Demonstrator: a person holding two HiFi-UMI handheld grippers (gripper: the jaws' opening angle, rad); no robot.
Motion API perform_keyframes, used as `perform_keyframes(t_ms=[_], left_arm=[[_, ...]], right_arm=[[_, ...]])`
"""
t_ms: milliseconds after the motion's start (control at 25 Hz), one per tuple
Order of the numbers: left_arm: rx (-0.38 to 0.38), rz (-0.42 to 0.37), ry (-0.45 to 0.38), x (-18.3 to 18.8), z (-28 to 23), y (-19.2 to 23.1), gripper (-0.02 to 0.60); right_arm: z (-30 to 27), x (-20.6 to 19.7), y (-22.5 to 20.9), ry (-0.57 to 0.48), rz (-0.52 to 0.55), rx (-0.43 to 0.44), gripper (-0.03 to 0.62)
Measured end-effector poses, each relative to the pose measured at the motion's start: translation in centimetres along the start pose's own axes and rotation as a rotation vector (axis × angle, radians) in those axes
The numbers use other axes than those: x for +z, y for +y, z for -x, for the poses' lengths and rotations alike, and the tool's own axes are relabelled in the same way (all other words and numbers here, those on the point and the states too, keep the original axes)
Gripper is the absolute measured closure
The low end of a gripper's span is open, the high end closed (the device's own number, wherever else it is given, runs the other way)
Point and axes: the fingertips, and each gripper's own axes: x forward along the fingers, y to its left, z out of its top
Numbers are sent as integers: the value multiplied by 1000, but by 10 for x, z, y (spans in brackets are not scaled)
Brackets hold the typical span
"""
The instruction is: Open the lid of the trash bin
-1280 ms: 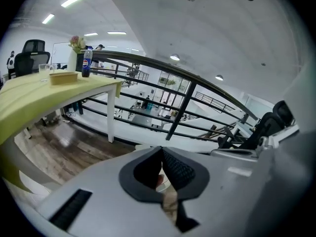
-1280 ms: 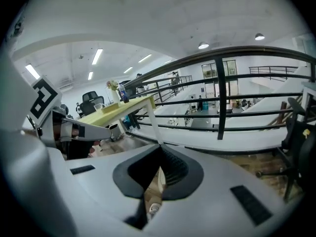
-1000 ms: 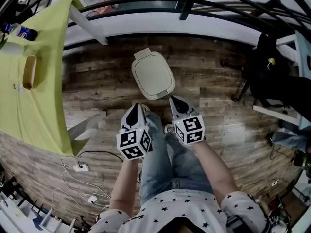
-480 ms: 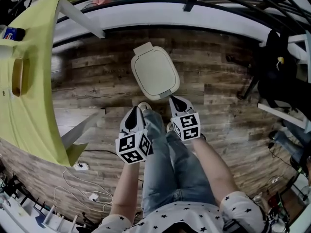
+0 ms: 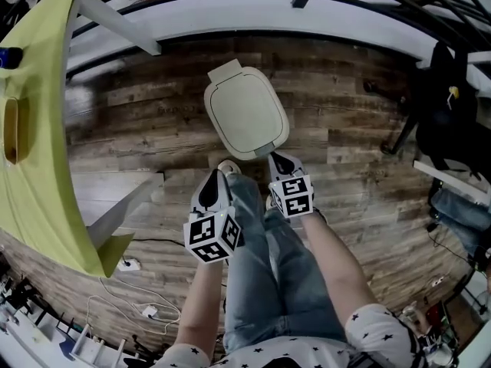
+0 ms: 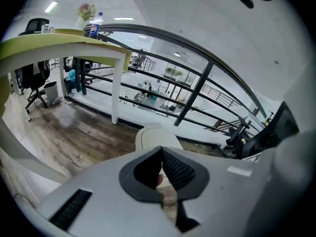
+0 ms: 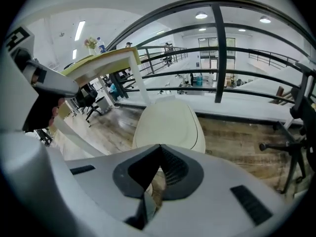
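In the head view, the trash bin (image 5: 245, 113) stands on the wooden floor (image 5: 360, 182) straight ahead of your feet, its pale top shut flat. You hold both tools low over your knees. The left gripper (image 5: 215, 176) sits short of the bin's near edge. The right gripper (image 5: 278, 160) reaches further, its tip just beside the bin's near right corner. That stagger suggests the right one is meant to work the lid, with the left held back out of the way. The bench (image 5: 38, 129) under its yellow-green cloth lies well off to your left and plays no part here.

In the left gripper view, your left gripper (image 6: 161, 149) has its jaws drawn together at the tips with nothing between them. The bin (image 6: 150, 137) shows only partly above them, so this tool is aimed a little to one side of it. The bench (image 6: 59, 41) and a bottle (image 6: 96, 26) on it rise at the upper left.

In the right gripper view, your right gripper (image 7: 160, 147) is likewise pressed together at the tips and empty. The lid (image 7: 170, 122) fills the space directly beyond them, down and level. This tool is lined up squarely on it, but no contact shows yet, so by my reading the opening has not begun.
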Motion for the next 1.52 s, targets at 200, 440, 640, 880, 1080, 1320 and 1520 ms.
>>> perform_keyframes(t_ms=[200,440,640,880,1080,1320,1520], left_arm=[[4,12,9,-9,-11,10,569],[17,32,10,-11,-16,19,569],[22,39,8,-10,-16,23,569],[23,56,9,-12,-17,27,569],[26,64,8,-13,-15,27,569],[29,67,3,-11,-11,28,569],[29,69,0,-9,-8,27,569]], right_arm=[[-24,-20,0,45,6,-1,600],[-42,-33,-2,88,12,-12,600],[-51,-41,-2,132,18,-15,600],[-57,-48,-4,134,30,-25,600],[-57,-51,-4,159,15,-19,600],[-57,-51,-2,211,78,-29,600],[-56,-47,-1,220,107,-37,600]])
